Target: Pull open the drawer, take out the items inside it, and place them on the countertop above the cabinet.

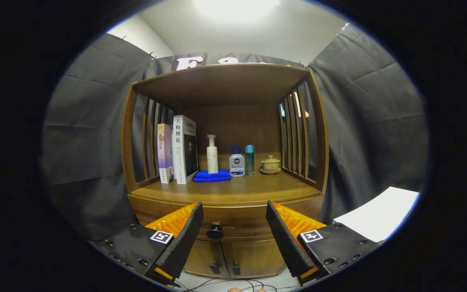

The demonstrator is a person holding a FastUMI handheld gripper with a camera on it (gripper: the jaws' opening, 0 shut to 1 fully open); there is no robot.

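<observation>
So the drawer sits shut under the countertop, and its small round knob is the only grab point. The gripper is spread wide with the knob between its fingers, left of centre. That knob looks hard, smooth and probably slippery, so pinch it square and pull straight toward you.

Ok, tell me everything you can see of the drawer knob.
The drawer knob is small, round and dark, on a short stem, mounted on the closed wooden drawer front below the countertop. It sits between the open gripper fingers, nearer the left one; neither touches it.
</observation>
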